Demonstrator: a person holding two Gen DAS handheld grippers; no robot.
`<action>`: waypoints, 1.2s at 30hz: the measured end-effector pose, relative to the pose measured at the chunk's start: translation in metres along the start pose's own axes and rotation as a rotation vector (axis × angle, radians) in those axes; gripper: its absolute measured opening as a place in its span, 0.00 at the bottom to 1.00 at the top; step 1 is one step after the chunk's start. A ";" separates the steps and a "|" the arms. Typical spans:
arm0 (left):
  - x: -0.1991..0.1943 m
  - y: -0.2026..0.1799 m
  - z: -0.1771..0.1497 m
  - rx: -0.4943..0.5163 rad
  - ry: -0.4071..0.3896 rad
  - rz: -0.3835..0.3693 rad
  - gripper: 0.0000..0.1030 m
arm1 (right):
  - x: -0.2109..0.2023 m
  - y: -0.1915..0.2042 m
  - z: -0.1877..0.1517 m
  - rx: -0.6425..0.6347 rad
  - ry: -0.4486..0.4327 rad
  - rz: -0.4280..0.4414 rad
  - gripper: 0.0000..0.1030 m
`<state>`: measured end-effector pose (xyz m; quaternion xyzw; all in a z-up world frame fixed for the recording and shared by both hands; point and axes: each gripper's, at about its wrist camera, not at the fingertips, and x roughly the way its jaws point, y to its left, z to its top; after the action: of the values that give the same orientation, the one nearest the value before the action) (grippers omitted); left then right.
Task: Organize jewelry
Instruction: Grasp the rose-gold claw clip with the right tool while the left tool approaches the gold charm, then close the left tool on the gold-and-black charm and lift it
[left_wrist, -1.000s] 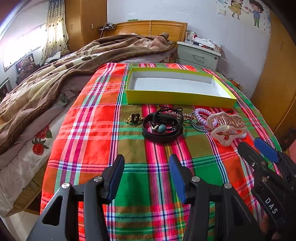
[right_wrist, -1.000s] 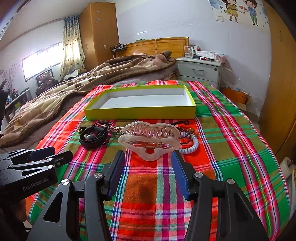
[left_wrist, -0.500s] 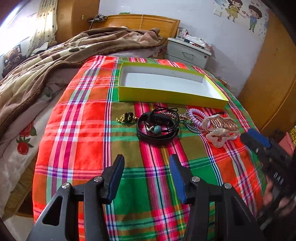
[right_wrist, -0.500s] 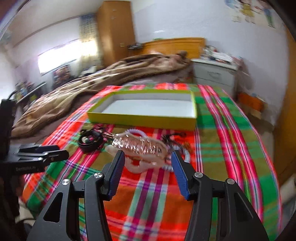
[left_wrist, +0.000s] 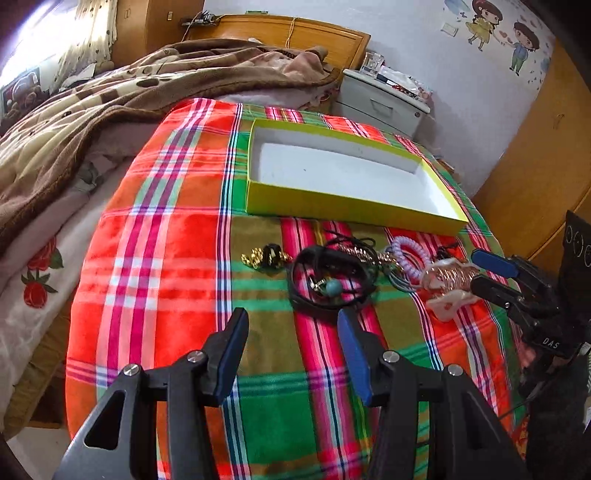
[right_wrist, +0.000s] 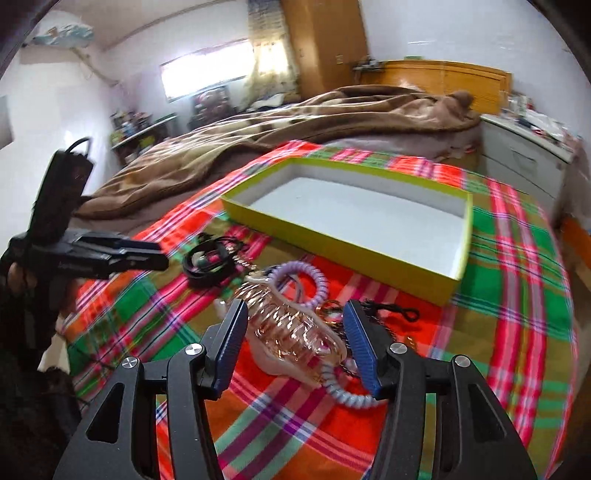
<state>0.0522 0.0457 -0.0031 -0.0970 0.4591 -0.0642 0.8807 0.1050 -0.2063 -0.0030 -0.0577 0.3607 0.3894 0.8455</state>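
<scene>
While open, right gripper (right_wrist: 293, 341) straddles the hair claw (right_wrist: 291, 332).

Yellow-green box (left_wrist: 347, 208) lying open, white inside, bare. Just in front of box: gold trinket (left_wrist: 266, 256), black cord bundle (left_wrist: 332, 280) with teal bead, lilac spiral coil (right_wrist: 299, 282), and translucent pink ribbed hair claw (right_wrist: 291, 328) on its side.

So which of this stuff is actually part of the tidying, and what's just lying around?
Part of the job:
- yellow box, nothing in it
- pink hair claw, between the open right hand-held gripper fingers
- purple coil band
- black cord with teal bead
- gold trinket

Just lying about:
- brown blanket
- nightstand
- plaid cover
</scene>
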 end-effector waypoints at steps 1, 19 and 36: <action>0.001 0.001 0.001 -0.006 0.005 -0.009 0.51 | 0.001 0.001 0.000 -0.006 0.009 0.019 0.56; 0.009 -0.001 0.018 0.009 0.041 -0.034 0.51 | 0.007 0.015 -0.012 0.052 0.055 -0.079 0.37; 0.031 -0.018 0.057 0.157 0.088 -0.102 0.47 | -0.029 0.028 -0.014 0.230 -0.112 -0.071 0.36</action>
<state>0.1161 0.0280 0.0083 -0.0479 0.4854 -0.1487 0.8602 0.0650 -0.2106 0.0110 0.0488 0.3529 0.3177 0.8787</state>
